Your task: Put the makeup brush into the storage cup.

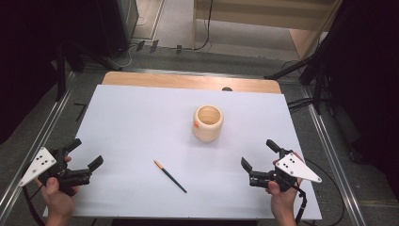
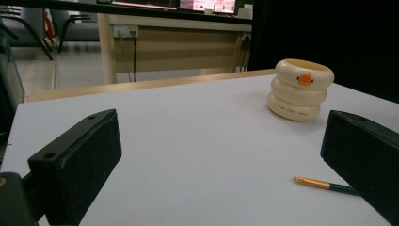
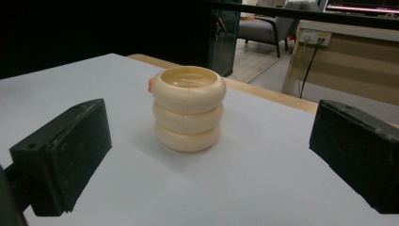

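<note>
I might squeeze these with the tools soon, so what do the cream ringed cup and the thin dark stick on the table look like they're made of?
Cream cup: probably moulded plastic or glazed ceramic; smooth, softly glossy stacked rings with an orange beak-like nub. The look cannot settle which.

Thin stick: looks like a pencil or a fine brush, so likely painted wood; dark matte shaft with a golden, metallic-looking tip section. Too small to be sure.

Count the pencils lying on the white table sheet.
1. The pencil lies flat on the white sheet, near the front edge between the two grippers, in front of the cream ringed cup. The cup's inside is partly hidden, so another could be there.
</note>
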`<state>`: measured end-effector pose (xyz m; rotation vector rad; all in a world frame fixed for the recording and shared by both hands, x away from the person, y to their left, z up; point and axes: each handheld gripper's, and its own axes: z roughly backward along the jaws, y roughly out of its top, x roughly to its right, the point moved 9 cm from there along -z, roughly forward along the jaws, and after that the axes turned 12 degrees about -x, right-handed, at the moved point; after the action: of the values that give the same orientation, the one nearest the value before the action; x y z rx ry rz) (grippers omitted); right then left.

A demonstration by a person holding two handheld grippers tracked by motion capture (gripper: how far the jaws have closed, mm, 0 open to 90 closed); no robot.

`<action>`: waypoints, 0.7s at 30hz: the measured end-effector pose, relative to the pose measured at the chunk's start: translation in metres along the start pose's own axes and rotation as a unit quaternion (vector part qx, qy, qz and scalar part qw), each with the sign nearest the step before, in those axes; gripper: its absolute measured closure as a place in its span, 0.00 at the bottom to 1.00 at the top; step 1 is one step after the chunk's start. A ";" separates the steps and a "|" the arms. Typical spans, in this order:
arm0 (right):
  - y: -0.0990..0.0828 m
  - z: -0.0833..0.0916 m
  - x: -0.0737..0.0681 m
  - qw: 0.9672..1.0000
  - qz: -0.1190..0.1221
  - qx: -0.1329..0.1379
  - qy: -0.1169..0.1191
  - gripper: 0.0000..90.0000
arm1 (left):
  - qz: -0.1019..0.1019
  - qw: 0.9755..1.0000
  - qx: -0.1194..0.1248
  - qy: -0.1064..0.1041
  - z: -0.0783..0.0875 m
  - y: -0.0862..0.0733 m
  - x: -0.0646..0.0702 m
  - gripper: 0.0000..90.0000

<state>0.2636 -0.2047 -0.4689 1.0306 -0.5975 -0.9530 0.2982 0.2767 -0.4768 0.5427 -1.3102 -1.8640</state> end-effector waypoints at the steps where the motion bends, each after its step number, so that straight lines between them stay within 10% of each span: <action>1: 0.000 0.000 0.000 1.000 0.000 0.000 0.000 0.00 | 0.000 1.000 0.000 0.000 0.000 0.000 0.000 0.00; 21: 0.022 -0.050 -0.052 0.997 0.024 -0.019 0.075 0.00 | -0.005 1.000 -0.001 0.006 0.001 -0.001 0.000 0.00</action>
<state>0.2859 -0.1329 -0.4694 1.0395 -0.4772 -0.8335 0.2974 0.2775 -0.4772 0.5600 -1.2999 -1.8660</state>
